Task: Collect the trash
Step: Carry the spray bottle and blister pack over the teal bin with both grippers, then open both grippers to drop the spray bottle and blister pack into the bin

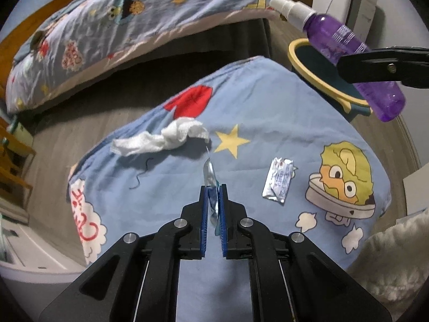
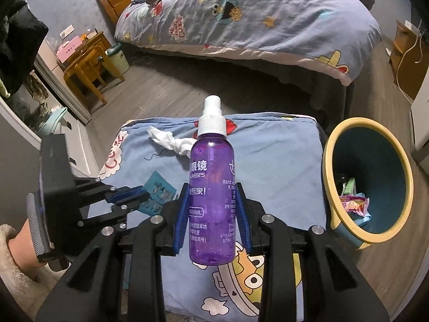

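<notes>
My left gripper [image 1: 213,187] is shut on a flat teal and silver wrapper [image 1: 210,177], held edge-on above a blue cartoon pillow [image 1: 254,123]; the wrapper also shows in the right wrist view [image 2: 156,191]. My right gripper [image 2: 211,190] is shut on a purple spray bottle [image 2: 210,187] with a white cap, held above the pillow; it shows in the left wrist view [image 1: 348,48] near the bin. A crumpled white tissue [image 1: 163,136] and a small silver packet [image 1: 278,182] lie on the pillow. The tissue shows partly behind the bottle [image 2: 171,141].
A blue bin with a yellow rim [image 2: 367,182] stands right of the pillow and holds several wrappers; it shows behind the bottle in the left wrist view [image 1: 316,64]. A bed [image 2: 254,18] lies beyond across wood floor. A wooden stool [image 2: 88,72] stands far left.
</notes>
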